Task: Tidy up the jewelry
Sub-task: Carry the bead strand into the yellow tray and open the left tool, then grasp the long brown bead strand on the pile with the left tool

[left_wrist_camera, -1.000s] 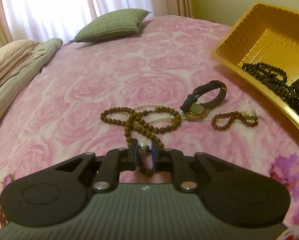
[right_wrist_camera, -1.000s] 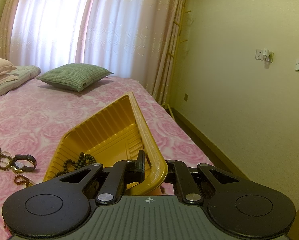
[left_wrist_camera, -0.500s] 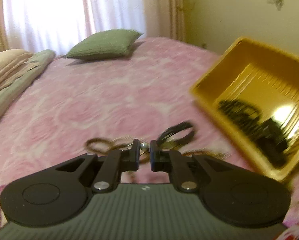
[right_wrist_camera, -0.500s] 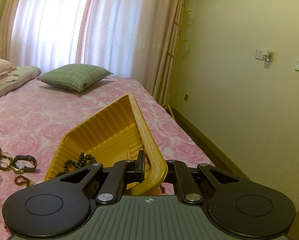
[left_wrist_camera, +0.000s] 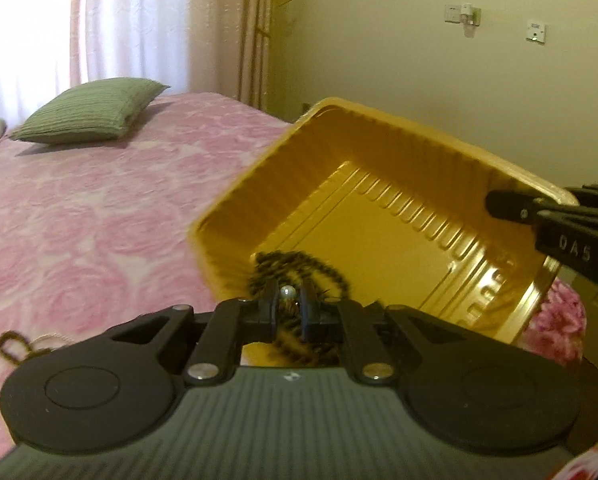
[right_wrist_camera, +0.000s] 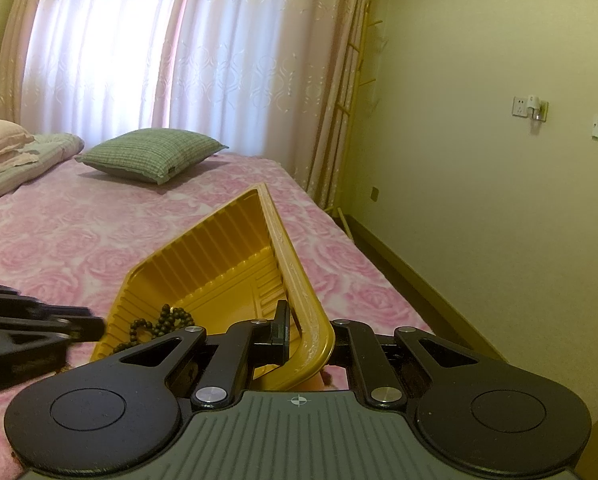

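My left gripper is shut on a brown bead necklace with a silver bead between the fingers, held over the near edge of the tilted yellow tray. Dark beads lie in the tray's low corner. My right gripper is shut on the tray's rim and holds the tray tilted; its finger shows in the left wrist view. The dark beads also show in the right wrist view, where the left gripper comes in from the left.
The pink rose bedspread lies under everything. A brown bead loop and pearl strand remain on it at the left. A green pillow lies at the bed's far end. The wall and floor are to the right.
My left gripper lifted the brown bead necklace off the bedspread and swung right to the tray. The right gripper and tray stayed still.
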